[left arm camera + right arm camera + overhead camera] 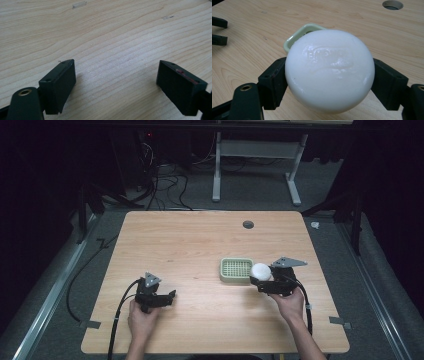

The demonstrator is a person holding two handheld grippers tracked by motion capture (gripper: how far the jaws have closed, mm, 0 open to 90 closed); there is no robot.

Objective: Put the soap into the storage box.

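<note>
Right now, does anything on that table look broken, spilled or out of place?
Nothing stands out. The white soap bar sits whole in the right gripper, beside the green soap dish, which lies flat on the table.

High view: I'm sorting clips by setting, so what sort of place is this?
Probably a lab or recording workspace, not a home. A bare wooden table stands on grey carpet in a dark room, loose cables lie on the floor behind it, and a metal desk frame stands farther back.
</note>
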